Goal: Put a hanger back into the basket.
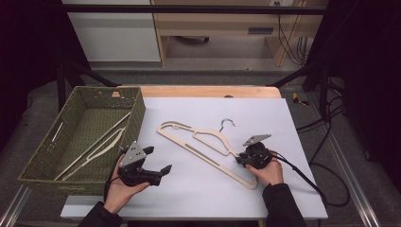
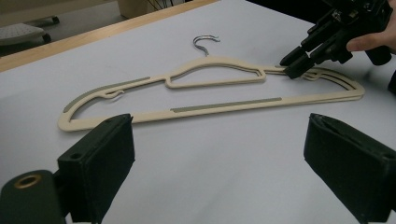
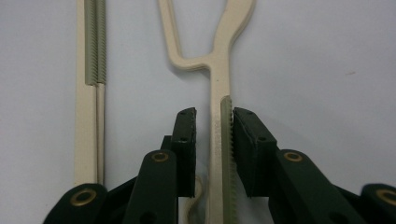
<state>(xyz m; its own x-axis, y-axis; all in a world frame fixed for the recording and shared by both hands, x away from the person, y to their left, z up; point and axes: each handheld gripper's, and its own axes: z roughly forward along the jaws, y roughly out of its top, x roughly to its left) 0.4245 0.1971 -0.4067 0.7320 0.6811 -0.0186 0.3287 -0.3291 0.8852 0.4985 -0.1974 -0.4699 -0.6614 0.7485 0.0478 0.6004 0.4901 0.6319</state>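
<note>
The hanger (image 1: 208, 146) lies diagonally, hook toward the table's far edge. The right tool (image 3: 214, 140) straddles its arm, not gripping; the left tool (image 1: 153, 165) gapes empty.

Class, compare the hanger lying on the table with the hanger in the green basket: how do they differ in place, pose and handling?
The table hanger lies flat on the white sheet; the basket hanger sits inside the green basket, propped against its wall. The right hand-held gripper straddles the table hanger's shoulder bar; nothing touches the basket hanger. The table hanger's metal hook shows; the basket hanger's cannot be made out. Both are cream and of the same slim shape.
</note>
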